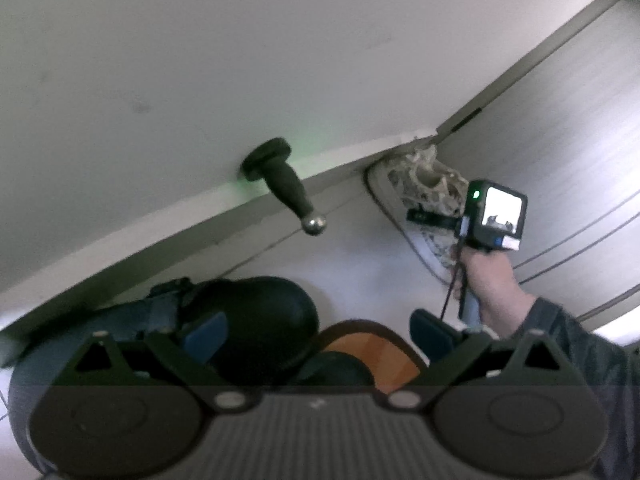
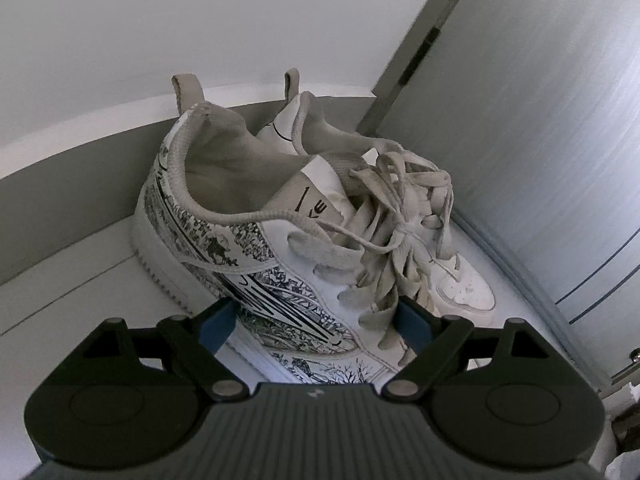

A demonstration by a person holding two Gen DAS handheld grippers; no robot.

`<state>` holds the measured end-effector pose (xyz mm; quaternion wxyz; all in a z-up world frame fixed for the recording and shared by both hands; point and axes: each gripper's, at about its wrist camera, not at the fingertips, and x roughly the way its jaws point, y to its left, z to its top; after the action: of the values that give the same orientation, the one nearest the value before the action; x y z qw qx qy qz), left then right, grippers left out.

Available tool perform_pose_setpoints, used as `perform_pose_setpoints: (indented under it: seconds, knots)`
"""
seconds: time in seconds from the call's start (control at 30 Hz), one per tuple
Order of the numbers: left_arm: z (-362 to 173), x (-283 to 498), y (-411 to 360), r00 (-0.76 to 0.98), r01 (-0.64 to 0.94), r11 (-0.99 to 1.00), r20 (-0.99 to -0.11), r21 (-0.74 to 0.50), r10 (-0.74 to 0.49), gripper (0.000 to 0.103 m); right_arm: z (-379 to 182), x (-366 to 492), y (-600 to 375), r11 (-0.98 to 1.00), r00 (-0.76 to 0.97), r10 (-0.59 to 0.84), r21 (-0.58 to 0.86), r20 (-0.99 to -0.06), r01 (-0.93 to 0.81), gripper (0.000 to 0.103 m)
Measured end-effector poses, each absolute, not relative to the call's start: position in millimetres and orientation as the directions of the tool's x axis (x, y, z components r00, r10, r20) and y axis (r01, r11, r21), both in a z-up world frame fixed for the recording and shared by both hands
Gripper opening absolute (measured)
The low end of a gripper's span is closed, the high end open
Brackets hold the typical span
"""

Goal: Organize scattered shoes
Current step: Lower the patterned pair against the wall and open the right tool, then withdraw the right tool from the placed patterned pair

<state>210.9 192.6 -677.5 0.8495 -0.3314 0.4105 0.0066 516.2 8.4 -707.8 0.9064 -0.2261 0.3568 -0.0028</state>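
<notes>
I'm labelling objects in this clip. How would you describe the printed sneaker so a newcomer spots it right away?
Look where the white wall meets the grey door: two sneakers sit side by side on the floor in that corner. The printed sneaker is the nearer one, between the right gripper's fingers; black ink drawings cover its side, whereas its neighbour looks mostly plain white.

Printed white sneaker pair [image 2: 256,248] upright, side by side; dark shoe [image 1: 256,320] near wall.

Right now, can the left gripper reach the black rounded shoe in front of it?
Probably yes. The left gripper is open, with the black rounded shoe lying between its blue fingers, and nothing blocks the way.
</notes>
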Motion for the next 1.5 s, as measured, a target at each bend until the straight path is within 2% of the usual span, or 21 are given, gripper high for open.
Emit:
perform_pose_setpoints:
  seconds: [0.2, 0.43, 0.8, 0.97, 1.17, 1.27, 1.37, 1.5]
  knots:
    - [-682.1, 215.8, 187.8, 0.648, -0.278, 0.8, -0.719, -0.531, -0.252, 0.1, -713.8, 540.3, 2.4, 0.905, 0.724, -0.194, -0.405, -0.661, -0.127, 0.089]
    - [-678.7, 215.5, 182.4, 0.655, -0.252, 0.814, -0.711, -0.522, -0.253, 0.099, -697.2, 518.6, -7.0, 0.917, 0.746, -0.145, -0.371, -0.65, -0.145, 0.088]
    - [-666.3, 207.8, 158.8, 0.705, -0.134, 0.863, -0.659, -0.487, -0.262, 0.099, -595.2, 474.8, -61.5, 0.948, 0.794, -0.007, -0.256, -0.608, -0.187, 0.089]
    - [-666.4, 201.4, 154.0, 0.747, -0.11, 0.887, -0.626, -0.449, -0.224, 0.099, -562.0, 418.0, -94.5, 0.978, 0.819, -0.026, -0.185, -0.573, -0.098, 0.094]
    - [-659.0, 200.2, 143.5, 0.772, -0.068, 0.88, -0.584, -0.47, -0.252, 0.1, -534.7, 355.8, -115.5, 0.995, 0.818, -0.032, -0.097, -0.575, -0.03, 0.094]
    - [-659.6, 207.7, 129.9, 0.764, -0.051, 0.892, -0.592, -0.45, -0.255, 0.099, -521.0, 324.7, -125.9, 0.999, 0.816, -0.034, -0.053, -0.577, 0.004, 0.095]
    - [-644.6, 227.9, 113.0, 0.7, 0.022, 0.907, -0.641, -0.421, -0.315, 0.098, -511.5, 291.0, -122.2, 0.996, 0.834, -0.005, -0.081, -0.552, -0.048, 0.096]
    - [-623.0, 223.0, 116.1, 0.701, 0.026, 0.87, -0.611, -0.493, -0.368, 0.102, -519.9, 274.0, -121.2, 0.992, 0.823, 0.0, -0.104, -0.569, -0.072, 0.098]
